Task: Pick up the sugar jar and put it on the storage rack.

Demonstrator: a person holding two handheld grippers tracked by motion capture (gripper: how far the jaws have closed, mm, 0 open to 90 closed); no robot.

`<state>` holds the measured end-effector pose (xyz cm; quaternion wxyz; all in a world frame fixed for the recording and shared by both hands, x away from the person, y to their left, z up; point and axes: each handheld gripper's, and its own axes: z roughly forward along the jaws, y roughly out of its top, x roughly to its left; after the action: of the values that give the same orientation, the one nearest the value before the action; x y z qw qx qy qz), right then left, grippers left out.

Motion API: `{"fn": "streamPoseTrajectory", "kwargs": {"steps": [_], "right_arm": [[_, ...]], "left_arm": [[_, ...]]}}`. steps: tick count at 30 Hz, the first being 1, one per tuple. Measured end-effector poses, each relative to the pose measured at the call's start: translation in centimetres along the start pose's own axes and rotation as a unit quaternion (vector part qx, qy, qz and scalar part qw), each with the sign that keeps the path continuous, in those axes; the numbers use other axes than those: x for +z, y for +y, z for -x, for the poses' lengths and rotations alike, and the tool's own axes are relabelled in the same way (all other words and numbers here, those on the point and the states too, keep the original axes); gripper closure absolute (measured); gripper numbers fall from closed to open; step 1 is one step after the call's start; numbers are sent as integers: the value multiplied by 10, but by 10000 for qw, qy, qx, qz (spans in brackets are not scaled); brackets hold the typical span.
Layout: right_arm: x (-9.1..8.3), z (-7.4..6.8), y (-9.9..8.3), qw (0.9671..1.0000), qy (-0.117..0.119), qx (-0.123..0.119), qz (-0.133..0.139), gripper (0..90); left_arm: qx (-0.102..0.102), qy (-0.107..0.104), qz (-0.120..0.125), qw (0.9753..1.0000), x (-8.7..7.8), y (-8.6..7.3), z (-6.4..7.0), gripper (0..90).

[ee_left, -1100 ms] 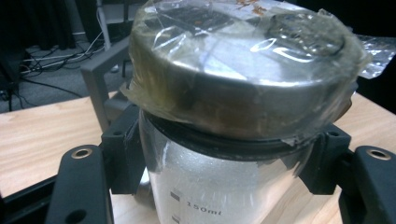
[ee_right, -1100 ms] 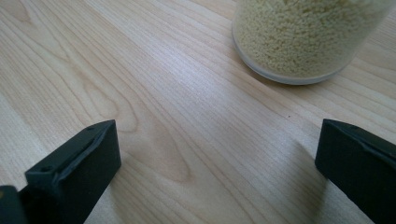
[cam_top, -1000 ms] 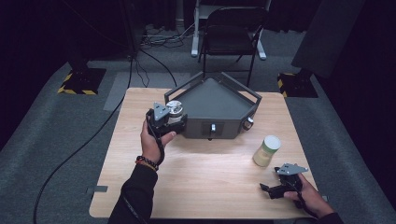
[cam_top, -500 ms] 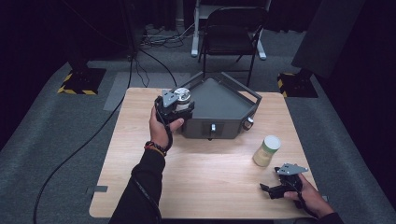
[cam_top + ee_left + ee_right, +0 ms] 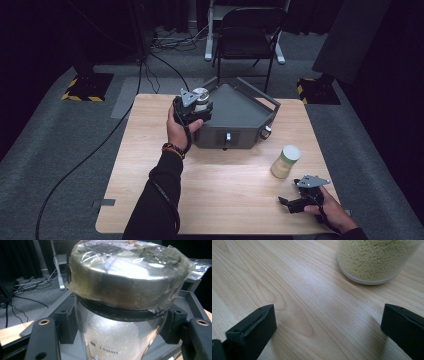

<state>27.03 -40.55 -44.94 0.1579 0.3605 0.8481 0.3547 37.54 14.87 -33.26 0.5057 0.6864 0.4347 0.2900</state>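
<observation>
Left gripper [image 5: 197, 107]: your jaws are clamped on the glass jar [image 5: 117, 340], held over the left corner of the dark grey tray [image 5: 240, 107].
Right gripper [image 5: 300, 200]: your jaws stand wide apart, holding nothing, low over the wooden table [image 5: 225, 190].
Writing: "150ml" is printed on the glass jar.
Jar lid [image 5: 130, 272]: round metal, wrapped in wrinkled clear film.
Jar contents: white granules.
Second jar [image 5: 285, 161]: cylindrical, filled with yellow grains, standing near your right gripper.

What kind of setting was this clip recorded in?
Probably a recording studio or lab, not a home: black curtains all round, grey carpet with loose cables, and one wooden table under bright light.
</observation>
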Motion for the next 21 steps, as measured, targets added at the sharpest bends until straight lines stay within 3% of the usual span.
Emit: {"fn": "streamPoseTrajectory", "kwargs": {"steps": [8,16,21], "right_arm": [[0,0,0,10000,10,-2,3,0],[0,0,0,10000,9,-5,5,0],[0,1,0,10000,10,-6,5,0]], "left_arm": [[82,-45,-83,9999,18,8,2,301],[66,74,-203,9997,32,8,5,302],[191,86,-350,9992,40,6,9,302]]}}
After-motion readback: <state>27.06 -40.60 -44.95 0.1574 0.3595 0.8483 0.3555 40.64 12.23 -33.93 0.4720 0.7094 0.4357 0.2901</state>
